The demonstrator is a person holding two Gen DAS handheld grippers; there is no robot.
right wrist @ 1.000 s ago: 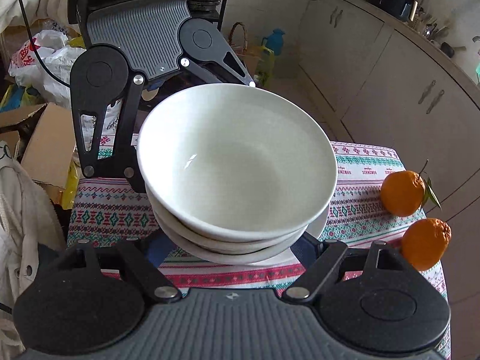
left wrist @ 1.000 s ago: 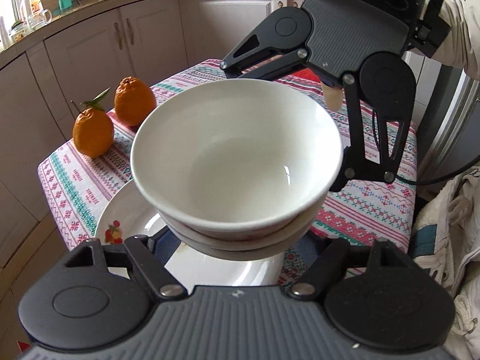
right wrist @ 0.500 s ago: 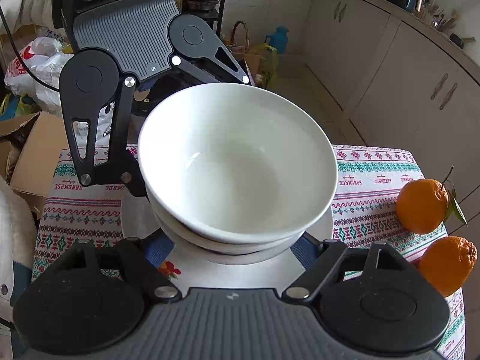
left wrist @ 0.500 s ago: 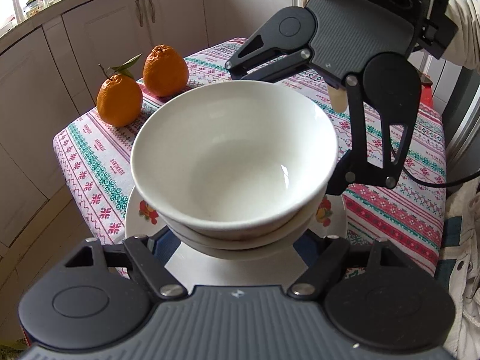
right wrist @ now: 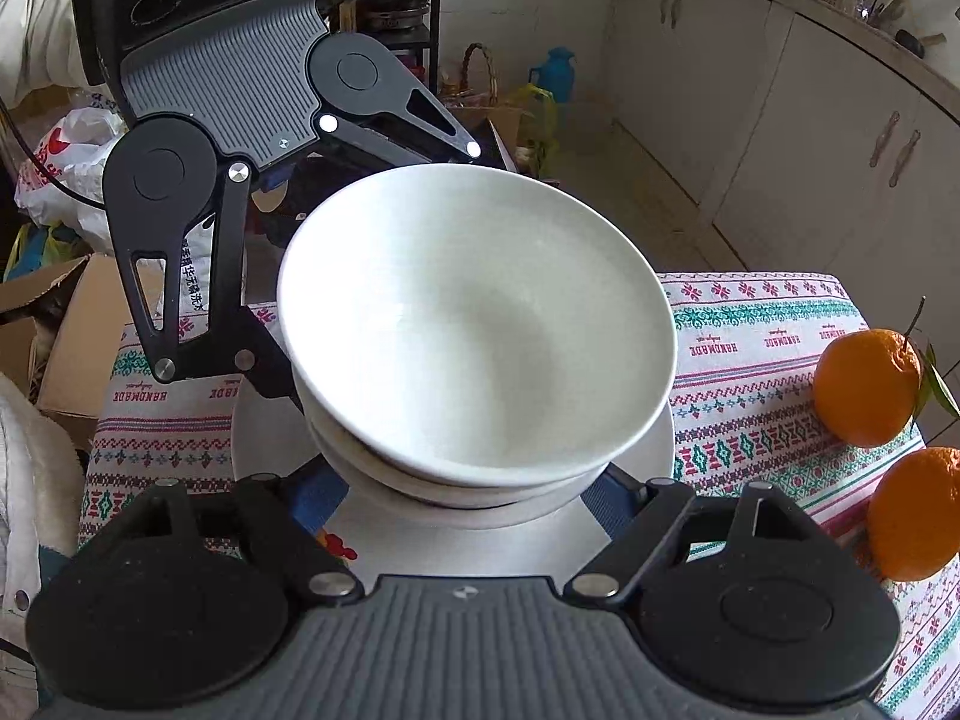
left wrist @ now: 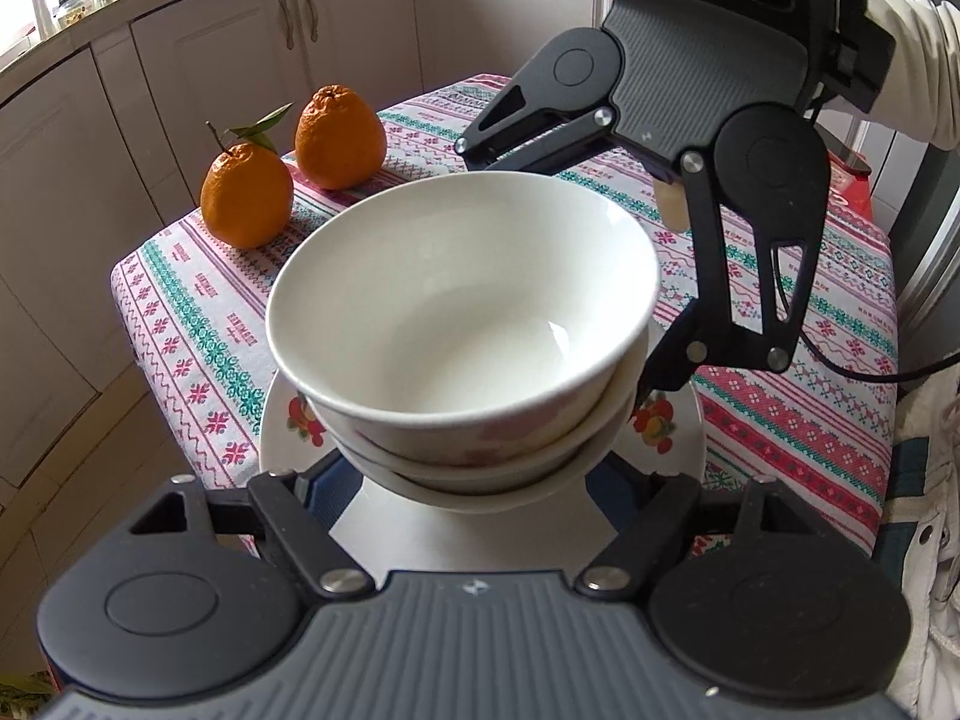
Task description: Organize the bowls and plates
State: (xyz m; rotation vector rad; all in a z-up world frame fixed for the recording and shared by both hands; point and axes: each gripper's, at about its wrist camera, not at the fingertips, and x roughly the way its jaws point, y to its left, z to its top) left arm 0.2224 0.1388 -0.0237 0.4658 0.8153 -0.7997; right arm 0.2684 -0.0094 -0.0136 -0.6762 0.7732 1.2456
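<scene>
**Three nested bowls over one plate, two tools at the stack**

A stack of white bowls sits in the middle of both wrist views. Three rims can be counted: the top bowl, wide and empty, and two more nested under it. Beneath the stack lies one white plate with small fruit prints on its rim. The plate rests on the desk, which is covered by a cloth with red and green woven bands. Whether the bottom bowl touches the plate or hangs just above it cannot be told.

Two tools work the stack from opposite sides. The left tool comes in from the near edge of its own view, its two blue-padded fingers set about halfway apart at either side of the lowest bowl. The right tool does the same from the opposite side, its jaws likewise partly spread around the base of the stack. In both views the bowls hide the pads, so whether they press on the china cannot be told.

Two oranges stand on the far left corner of the desk in the left view, touching or nearly so, one with a green leaf. They are well apart from the plate.
</scene>
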